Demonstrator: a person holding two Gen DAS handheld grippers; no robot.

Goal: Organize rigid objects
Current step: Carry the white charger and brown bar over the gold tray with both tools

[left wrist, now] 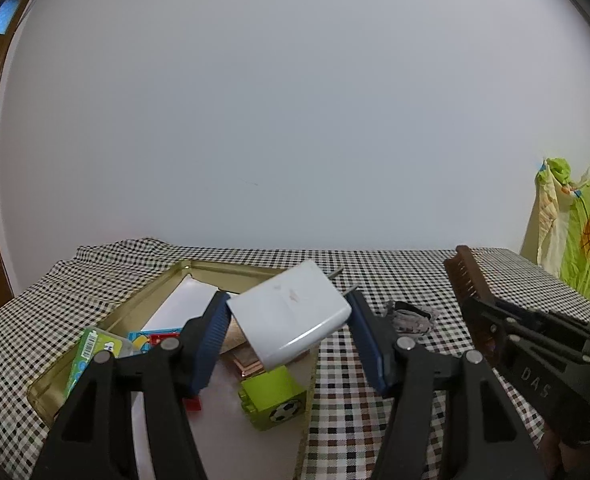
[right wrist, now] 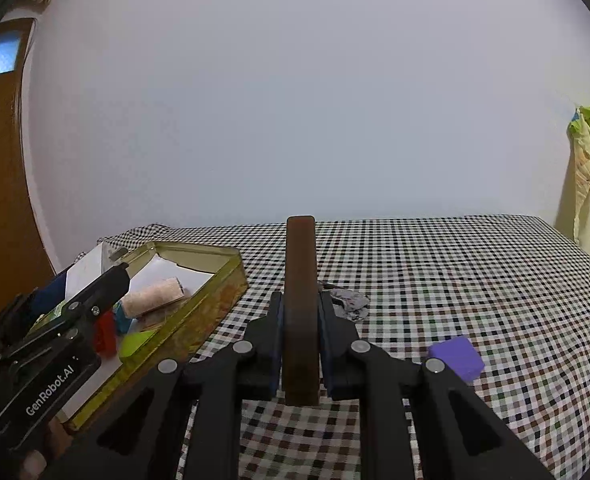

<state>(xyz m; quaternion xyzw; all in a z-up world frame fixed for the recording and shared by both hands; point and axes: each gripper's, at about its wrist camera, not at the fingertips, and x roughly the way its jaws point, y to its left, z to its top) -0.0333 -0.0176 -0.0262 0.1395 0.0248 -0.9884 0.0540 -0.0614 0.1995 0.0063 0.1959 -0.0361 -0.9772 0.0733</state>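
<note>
Checked cloth (left wrist: pixel 375 400): left gripper (left wrist: pixel 291 320) grips charger (left wrist: pixel 291 316), seemingly above tin (left wrist: pixel 199 270).

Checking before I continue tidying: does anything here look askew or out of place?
The white charger sits tilted in the left gripper above the gold tin. A crumpled grey scrap lies loose on the checked tablecloth.

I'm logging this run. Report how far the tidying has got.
Done: a green block, a red block and a beige roll already lie in the gold tin. In hand: the left gripper holds a white charger above the tin; the right gripper grips a brown brush. Left: the purple block and a grey hair tie sit on the checked cloth.
</note>
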